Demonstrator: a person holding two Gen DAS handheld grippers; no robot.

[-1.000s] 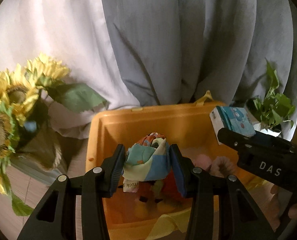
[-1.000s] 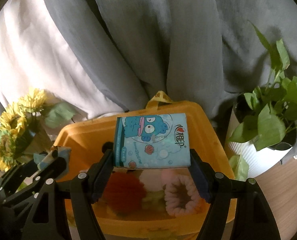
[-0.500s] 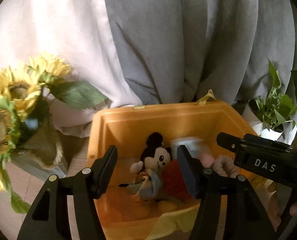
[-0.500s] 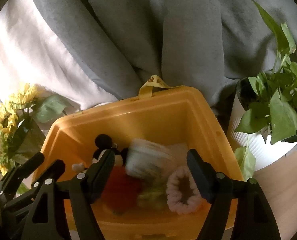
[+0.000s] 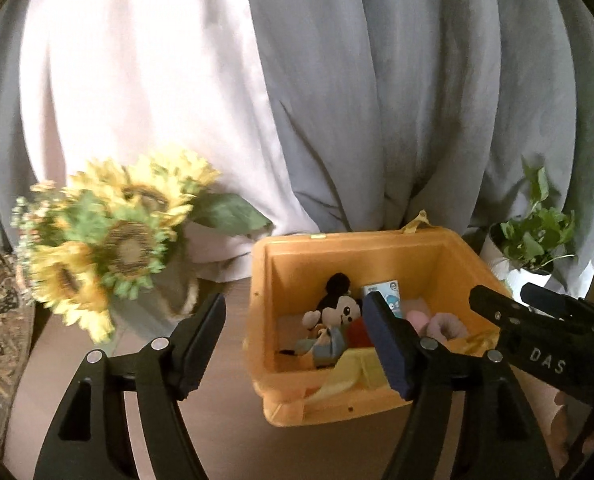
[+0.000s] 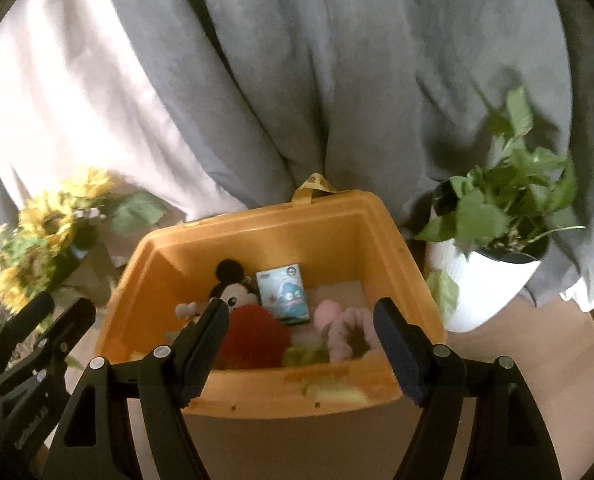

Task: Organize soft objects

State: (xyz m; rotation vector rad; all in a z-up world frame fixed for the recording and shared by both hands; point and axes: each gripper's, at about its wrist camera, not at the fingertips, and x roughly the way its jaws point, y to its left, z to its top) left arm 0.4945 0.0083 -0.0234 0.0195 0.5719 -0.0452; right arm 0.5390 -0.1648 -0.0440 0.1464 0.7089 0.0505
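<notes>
Soft toys are lying together inside the orange plastic bin (image 6: 385, 232), which is sitting on a wooden table (image 6: 537, 336) in front of grey and white curtains (image 6: 337, 80). A Mickey Mouse plush (image 6: 233, 290) is leaning toward the back left of the bin, a blue cartoon tissue pack (image 6: 284, 292) is standing tilted just beside it, a red plush (image 6: 253, 338) is lying in front of them, and a pink scrunchie (image 6: 349, 332) is resting toward the right. The left gripper (image 5: 293, 340) is hanging over the bin's left wall with its jaws having just been opening, now standing wide with nothing between them. The right gripper (image 6: 301, 344) is hovering above the bin's near edge, its jaws also spread wide and gripping nothing. Sunflowers (image 5: 113, 240) are standing blurred to the left of the bin, and a potted green plant (image 6: 501, 208) in a white pot is sitting to its right.
</notes>
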